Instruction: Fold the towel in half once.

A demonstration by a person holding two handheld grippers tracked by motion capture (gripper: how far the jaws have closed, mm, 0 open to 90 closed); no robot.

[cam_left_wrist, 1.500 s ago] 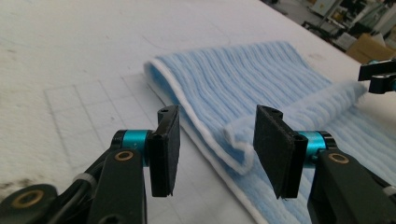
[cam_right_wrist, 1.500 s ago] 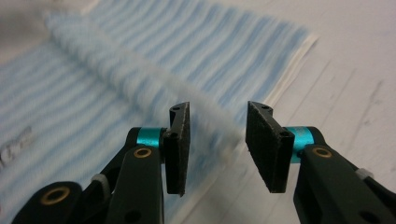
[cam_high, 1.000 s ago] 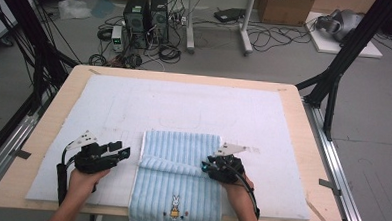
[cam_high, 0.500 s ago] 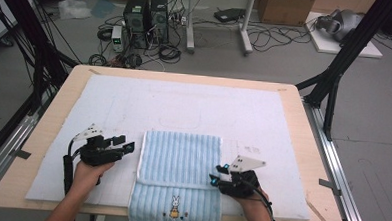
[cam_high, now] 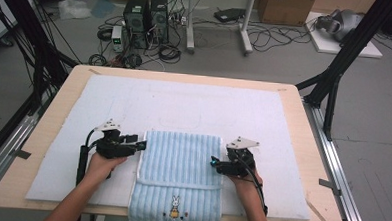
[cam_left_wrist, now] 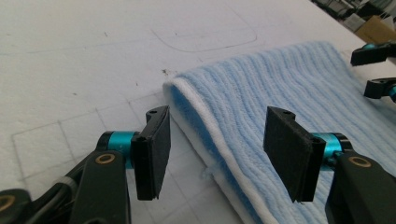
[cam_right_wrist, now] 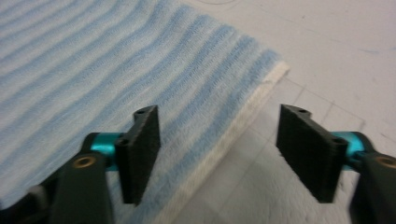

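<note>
The towel (cam_high: 178, 175) is laid folded on the white mat (cam_high: 184, 105), near edge draped over the table (cam_high: 302, 145) front. The left gripper (cam_high: 141, 145) is held at its left edge, jaws apart, edge between them, unclamped. The right gripper's (cam_high: 214, 164) jaws have just been opened; the right edge lies between them, unpressed.

Both forearms come in from the near edge, each hand wrapped around its tool from behind. The left tongs (cam_high: 141, 145) lie level and point inward toward the right hand, jaws standing apart with nothing pressed between the pads (cam_left_wrist: 155, 149). The right tongs (cam_high: 213, 162) lie level too and point back toward the left hand; their jaws have just been opening and now stand wide, the pads (cam_right_wrist: 142, 151) gripping nothing. The two hands sit well apart, facing each other.
</note>
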